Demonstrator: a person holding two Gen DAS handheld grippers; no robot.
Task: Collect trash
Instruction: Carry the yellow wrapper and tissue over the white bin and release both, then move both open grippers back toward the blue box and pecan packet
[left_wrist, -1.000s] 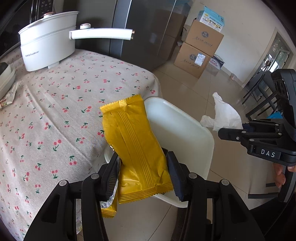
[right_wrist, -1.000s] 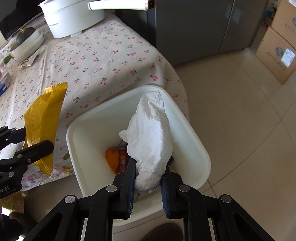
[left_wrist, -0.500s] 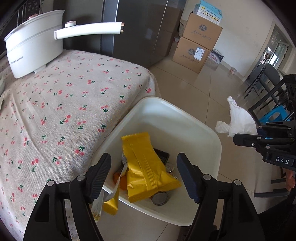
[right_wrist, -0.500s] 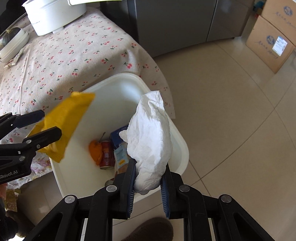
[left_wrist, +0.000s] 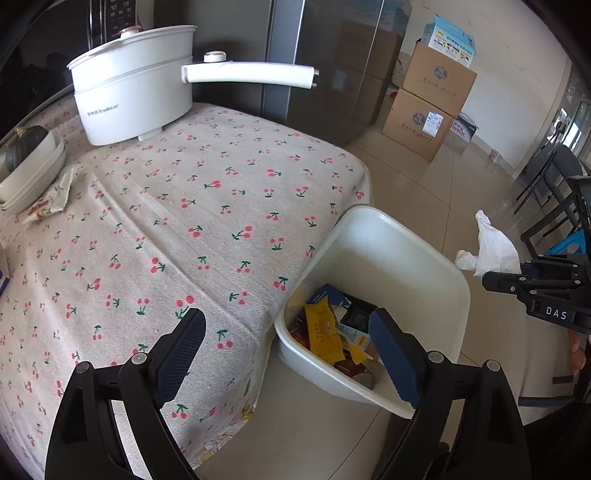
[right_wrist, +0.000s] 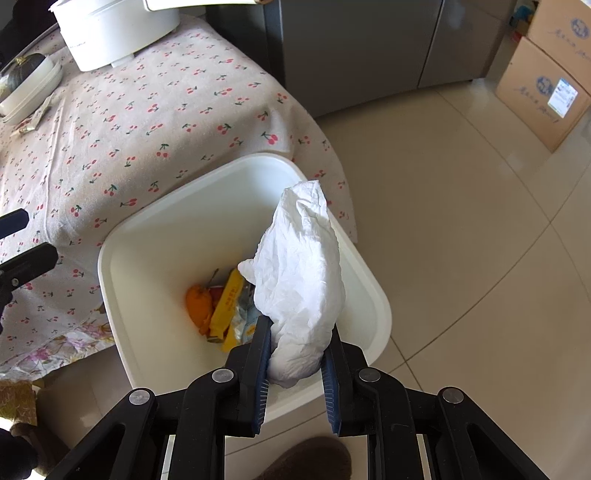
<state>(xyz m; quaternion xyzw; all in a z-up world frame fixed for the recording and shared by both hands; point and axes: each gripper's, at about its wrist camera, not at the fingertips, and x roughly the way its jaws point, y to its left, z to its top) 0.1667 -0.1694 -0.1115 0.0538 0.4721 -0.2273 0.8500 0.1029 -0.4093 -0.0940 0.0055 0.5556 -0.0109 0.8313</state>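
Note:
A white bin stands on the floor against the table's corner. The yellow snack packet lies inside it on other trash. My left gripper hovers over the table edge beside the bin, its jaws opening wide with nothing between them. My right gripper hangs above the bin's near side, its jaws just beginning to open, the pads still pressing a crumpled white tissue. The left gripper's fingertips show at the left edge of the right wrist view.
On the cherry-print tablecloth stand a white long-handled electric pot, stacked bowls holding a dark squash and a flat wrapper. Cardboard boxes, a steel fridge and dark chairs line the tiled floor.
The left gripper let go of the yellow packet, which dropped into the bin, then spread wide and pulled back toward the table. The right gripper still holds the tissue over the bin.

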